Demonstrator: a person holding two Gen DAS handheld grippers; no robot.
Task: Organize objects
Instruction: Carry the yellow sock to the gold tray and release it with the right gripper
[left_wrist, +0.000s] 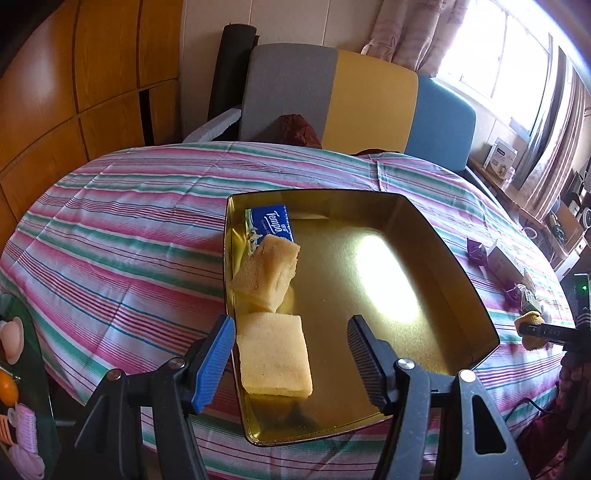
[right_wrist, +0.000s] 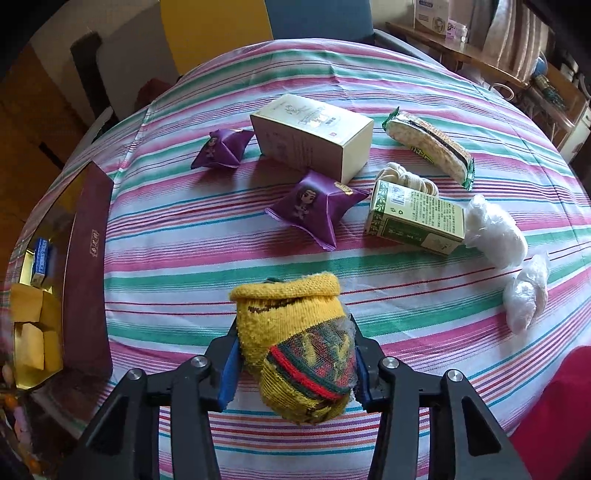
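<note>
My right claw (right_wrist: 295, 354) was clamped on a rolled yellow sock (right_wrist: 295, 343), pads pressing both sides, the roll held clear above the striped cloth (right_wrist: 221, 258) on the bench. My left claw (left_wrist: 291, 354) stood apart, nothing between the pads, hanging over the near left corner of the gold tin (left_wrist: 461, 273).

Inside the tin, along its left wall: a near sponge (left_wrist: 273, 358) flat on the floor, a second sponge (left_wrist: 267, 271) just beyond it tilted up against the wall, and a blue Tempo tissue pack (left_wrist: 269, 223) at the far left corner, partly under that second sponge. Rest of the tin floor bare, with glare.

From the right wrist view the tin sat at the left edge of the bench, its dark red outer wall (right_wrist: 86, 266) facing me. Far of the sock lay the loose things: two purple candy packs (right_wrist: 221, 149) (right_wrist: 314, 208), a cream box (right_wrist: 310, 136) between and behind them, a green box (right_wrist: 417, 218) on its side right of the nearer purple pack, a coil of cream cord (right_wrist: 406, 179) touching its far end, a green-edged snack pack (right_wrist: 428, 146) far right, and two crumpled clear plastic bags (right_wrist: 495, 232) (right_wrist: 524, 295) at the right.
</note>
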